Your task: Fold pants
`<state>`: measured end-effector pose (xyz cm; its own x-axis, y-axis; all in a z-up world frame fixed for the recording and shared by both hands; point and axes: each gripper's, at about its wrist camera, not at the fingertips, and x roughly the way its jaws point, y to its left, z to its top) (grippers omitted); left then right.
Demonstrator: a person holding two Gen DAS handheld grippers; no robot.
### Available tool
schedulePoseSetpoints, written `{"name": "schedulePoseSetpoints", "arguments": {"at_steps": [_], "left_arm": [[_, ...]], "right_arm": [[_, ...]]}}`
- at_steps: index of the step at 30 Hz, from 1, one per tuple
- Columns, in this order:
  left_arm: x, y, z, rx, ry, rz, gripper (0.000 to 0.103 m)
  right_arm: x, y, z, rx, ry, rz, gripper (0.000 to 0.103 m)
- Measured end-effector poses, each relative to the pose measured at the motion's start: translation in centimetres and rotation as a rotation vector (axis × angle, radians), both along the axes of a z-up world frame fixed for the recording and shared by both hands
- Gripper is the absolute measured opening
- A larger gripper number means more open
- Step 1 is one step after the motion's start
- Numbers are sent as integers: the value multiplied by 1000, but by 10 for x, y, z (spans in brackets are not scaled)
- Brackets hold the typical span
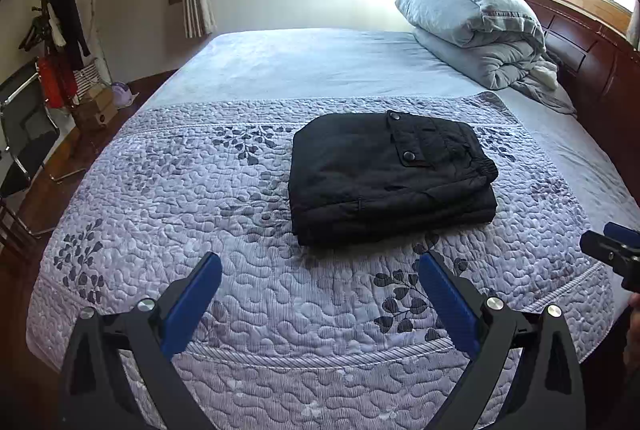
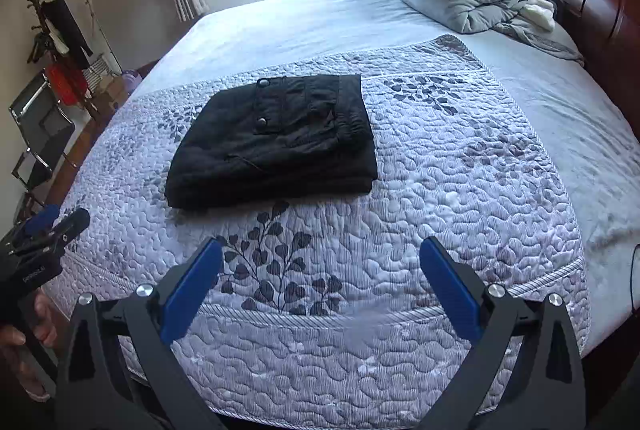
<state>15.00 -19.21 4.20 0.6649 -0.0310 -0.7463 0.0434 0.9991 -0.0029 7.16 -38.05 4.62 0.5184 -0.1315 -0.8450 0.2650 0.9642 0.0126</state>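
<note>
**Folded pants on the quilt, both grippers wide and empty**

Left wrist view: the black pants [image 1: 390, 178], folded into a thick rectangular bundle with a snap-buttoned pocket flap on top, lie on the lavender quilted bedspread with leaf print [image 1: 200, 190], near its middle. The left gripper [image 1: 320, 272], black with blue pads, hangs above the quilt short of the bundle, its jaws spread wide with nothing between them. The tip of the right gripper [image 1: 612, 246] shows at the right edge. A pale blue-grey pillow on a rolled duvet [image 1: 476, 26] sits by the dark wooden headboard [image 1: 580, 46].

Right wrist view: the pants [image 2: 276, 142] lie left of centre, well apart from the right gripper [image 2: 320, 256], whose jaws stand wide and hold nothing. At the left edge a hand [image 2: 36, 326] grips the left gripper's handle [image 2: 28, 270]. A coat rack hung with dark clothes [image 2: 60, 30] stands by the wall.
</note>
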Motion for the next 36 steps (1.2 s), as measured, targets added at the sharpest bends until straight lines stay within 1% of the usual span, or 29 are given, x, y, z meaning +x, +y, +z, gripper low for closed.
{"name": "schedulePoseSetpoints", "arguments": {"at_steps": [2, 7, 10, 15, 21, 24, 32, 36], "left_arm": [[-3, -1, 0, -5, 8, 2, 99], [-8, -1, 3, -35, -5, -10, 99], [-8, -1, 2, -40, -8, -11, 99], [-5, 0, -3, -16, -14, -4, 99], [3, -1, -17, 23, 5, 1, 99], [6, -2, -22, 8, 23, -6, 99], [15, -3, -31, 14, 43, -2, 99], [16, -2, -35, 10, 55, -3, 99]], "right_arm": [[1, 4, -6, -10, 37, -13, 99], [2, 15, -17, -37, 87, -21, 99], [5, 17, -21, -35, 95, -17, 99], [13, 14, -22, -36, 104, -27, 99], [24, 13, -27, -33, 120, -16, 99], [27, 12, -30, -36, 132, -23, 99], [29, 5, -44, -34, 163, -42, 99], [29, 6, -45, -32, 163, -32, 99]]}}
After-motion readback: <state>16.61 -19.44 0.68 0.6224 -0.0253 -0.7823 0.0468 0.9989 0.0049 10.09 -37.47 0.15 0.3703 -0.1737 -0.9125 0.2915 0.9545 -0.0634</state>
